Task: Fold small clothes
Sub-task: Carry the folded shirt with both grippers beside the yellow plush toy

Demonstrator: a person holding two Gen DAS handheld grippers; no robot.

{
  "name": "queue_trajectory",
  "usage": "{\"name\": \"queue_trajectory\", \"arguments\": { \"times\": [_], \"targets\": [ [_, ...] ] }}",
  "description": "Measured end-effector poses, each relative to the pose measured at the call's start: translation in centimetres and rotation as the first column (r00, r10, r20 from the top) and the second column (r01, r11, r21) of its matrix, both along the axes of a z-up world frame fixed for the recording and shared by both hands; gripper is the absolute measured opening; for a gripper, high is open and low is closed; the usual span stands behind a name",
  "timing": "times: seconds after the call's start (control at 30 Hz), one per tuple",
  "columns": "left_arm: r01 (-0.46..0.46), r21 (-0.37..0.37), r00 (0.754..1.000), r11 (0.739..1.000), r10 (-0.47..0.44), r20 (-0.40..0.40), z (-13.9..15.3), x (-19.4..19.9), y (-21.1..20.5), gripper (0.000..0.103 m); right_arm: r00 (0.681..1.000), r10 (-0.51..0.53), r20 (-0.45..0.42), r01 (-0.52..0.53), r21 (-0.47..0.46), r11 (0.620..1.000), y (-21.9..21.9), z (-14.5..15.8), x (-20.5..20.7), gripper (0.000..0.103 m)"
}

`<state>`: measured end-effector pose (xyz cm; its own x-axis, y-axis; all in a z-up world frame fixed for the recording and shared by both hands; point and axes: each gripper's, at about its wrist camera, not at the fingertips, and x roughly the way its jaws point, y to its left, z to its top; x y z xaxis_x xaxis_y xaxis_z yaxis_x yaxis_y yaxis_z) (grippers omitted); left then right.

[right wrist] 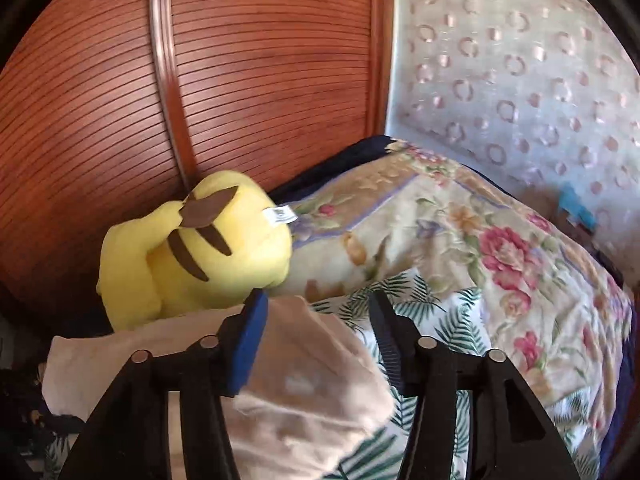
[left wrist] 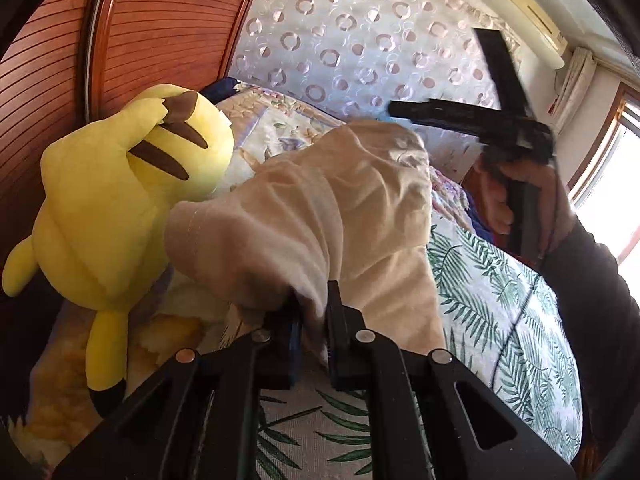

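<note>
A small beige garment (left wrist: 320,216) hangs bunched above the bed. My left gripper (left wrist: 312,312) is shut on its near edge and holds it up. In the left wrist view my right gripper (left wrist: 448,80) shows at the upper right in a hand, its two black fingers spread wide apart behind the garment. In the right wrist view my right gripper (right wrist: 318,300) is open and holds nothing; the beige garment (right wrist: 304,392) lies below and between its fingers, over the leaf-print sheet.
A yellow plush toy (left wrist: 120,208) lies at the left against a brown slatted headboard (right wrist: 240,80). A flowered quilt (right wrist: 480,240) is heaped at the back of the bed. A leaf-print sheet (left wrist: 500,304) covers the bed. A window (left wrist: 616,184) is at right.
</note>
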<state>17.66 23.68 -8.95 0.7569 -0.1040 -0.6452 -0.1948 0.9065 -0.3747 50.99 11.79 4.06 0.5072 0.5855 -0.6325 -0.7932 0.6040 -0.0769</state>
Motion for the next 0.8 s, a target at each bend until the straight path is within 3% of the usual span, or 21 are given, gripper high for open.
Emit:
{"name": "queue_trajectory", "arguments": {
  "times": [0.13, 0.27, 0.47, 0.5, 0.53, 0.57, 0.7, 0.8],
  "targets": [
    [-0.004, 0.023, 1.0, 1.0, 0.005, -0.013, -0.2, 0.0, -0.3, 0.011, 0.996, -0.046, -0.082, 0.048, 0.024, 0.999, -2.3, -1.1, -0.2, 0.078],
    [-0.009, 0.034, 1.0, 0.999, 0.01, -0.023, -0.5, 0.0, -0.3, 0.011, 0.974, -0.1, -0.202, 0.103, 0.004, 0.995, -2.9, -2.9, -0.6, 0.078],
    [-0.012, 0.06, 0.999, 0.998, 0.015, -0.042, -0.6, -0.1, -0.6, 0.011, 0.935, -0.08, -0.347, 0.103, 0.047, 0.994, -1.0, -3.9, 1.5, 0.078],
    [-0.013, 0.064, 0.999, 0.998, 0.016, -0.046, -0.7, -0.1, -0.6, 0.011, 0.93, -0.074, -0.36, 0.103, 0.062, 0.993, -0.2, -4.0, 2.1, 0.071],
    [-0.014, 0.069, 0.999, 0.998, 0.018, -0.049, -0.8, -0.1, -0.6, 0.011, 0.928, -0.067, -0.365, 0.104, 0.084, 0.991, -0.6, -3.7, 2.5, 0.035],
    [-0.016, 0.069, 0.998, 0.997, 0.019, -0.052, -0.9, -0.1, -0.6, 0.011, 0.931, -0.064, -0.361, 0.106, 0.098, 0.99, 0.0, -3.6, 3.1, 0.023],
    [-0.02, 0.073, 0.998, 0.997, 0.025, -0.059, -1.1, -0.1, -0.7, 0.011, 0.958, -0.079, -0.274, 0.124, 0.152, 0.981, 0.3, -4.0, 4.3, 0.016],
    [-0.022, 0.083, 0.998, 0.996, 0.027, -0.059, -1.0, -0.1, -0.9, 0.011, 0.966, -0.111, -0.234, 0.135, 0.088, 0.987, 1.6, -5.6, 4.3, 0.021]
  ]
}}
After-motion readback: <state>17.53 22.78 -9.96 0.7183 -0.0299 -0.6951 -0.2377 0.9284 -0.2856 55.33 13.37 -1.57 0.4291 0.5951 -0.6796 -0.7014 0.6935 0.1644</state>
